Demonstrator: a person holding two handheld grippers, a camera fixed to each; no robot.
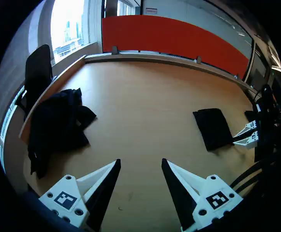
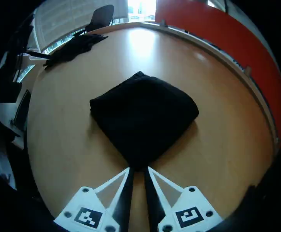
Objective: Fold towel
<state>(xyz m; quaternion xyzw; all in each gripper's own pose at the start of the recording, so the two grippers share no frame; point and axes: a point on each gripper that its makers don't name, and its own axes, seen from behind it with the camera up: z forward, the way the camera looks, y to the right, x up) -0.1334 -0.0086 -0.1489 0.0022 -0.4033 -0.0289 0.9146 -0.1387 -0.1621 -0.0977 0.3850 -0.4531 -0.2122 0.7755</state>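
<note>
A black towel point(image 2: 144, 116) lies folded into a thick pad on the wooden table point(image 2: 63, 127). My right gripper point(image 2: 138, 169) is at its near corner, the fingers drawn close with that corner pinched between the tips. In the left gripper view the same towel point(image 1: 213, 127) lies far to the right, with the right gripper point(image 1: 245, 137) at its right edge. My left gripper point(image 1: 140, 162) hangs open over bare wood with nothing between its fingers, well away from the towel.
A crumpled black garment point(image 1: 59, 123) lies at the table's left side, by a black office chair point(image 1: 38, 73). A red partition point(image 1: 171, 38) runs along the far edge. Bare tabletop point(image 1: 148, 100) lies between garment and towel.
</note>
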